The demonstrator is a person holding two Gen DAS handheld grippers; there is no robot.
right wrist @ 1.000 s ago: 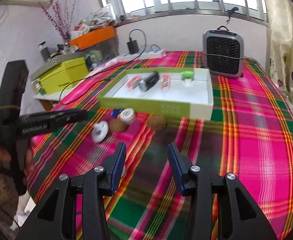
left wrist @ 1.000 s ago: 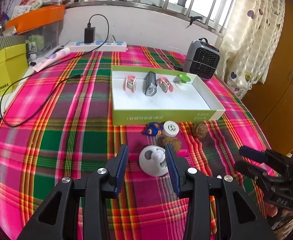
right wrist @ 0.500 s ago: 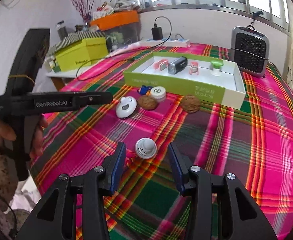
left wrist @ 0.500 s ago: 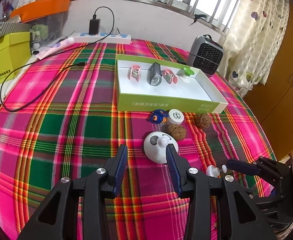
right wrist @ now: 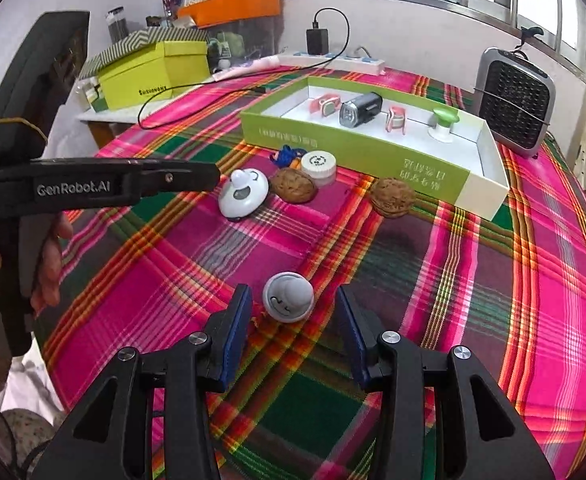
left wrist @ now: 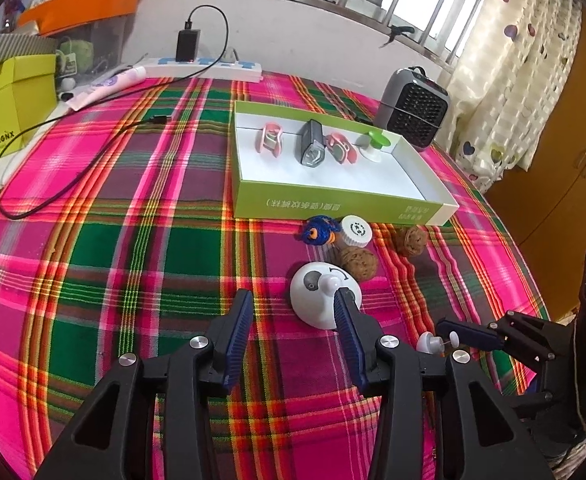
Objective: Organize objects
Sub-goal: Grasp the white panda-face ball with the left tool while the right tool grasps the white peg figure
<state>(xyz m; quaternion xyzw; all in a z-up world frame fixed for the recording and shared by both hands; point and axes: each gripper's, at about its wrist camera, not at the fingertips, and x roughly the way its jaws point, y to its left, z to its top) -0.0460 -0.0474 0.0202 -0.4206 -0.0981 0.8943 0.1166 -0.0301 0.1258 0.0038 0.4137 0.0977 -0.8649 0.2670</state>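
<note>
A green-walled white tray (left wrist: 333,200) (right wrist: 357,148) holds two pink clips, a grey device and a green-topped piece. In front of it lie a blue toy (left wrist: 319,232), a white cap (left wrist: 356,230), two walnuts (left wrist: 358,262) (left wrist: 411,240) and a white dome toy (left wrist: 323,294) (right wrist: 243,196). My left gripper (left wrist: 293,320) is open, its right finger beside the dome. My right gripper (right wrist: 293,320) is open around a small white round knob (right wrist: 288,297) (left wrist: 429,343) on the cloth.
A plaid cloth (left wrist: 133,240) covers the round table. A grey heater (left wrist: 413,114) stands behind the tray. A black cable (left wrist: 73,168), a power strip (left wrist: 209,65) and a yellow box (left wrist: 9,108) are at the left and back.
My right gripper has moved forward until the small white knob lies between its fingers. My left gripper has pulled back and left a little, so the dome sits by its right finger.
</note>
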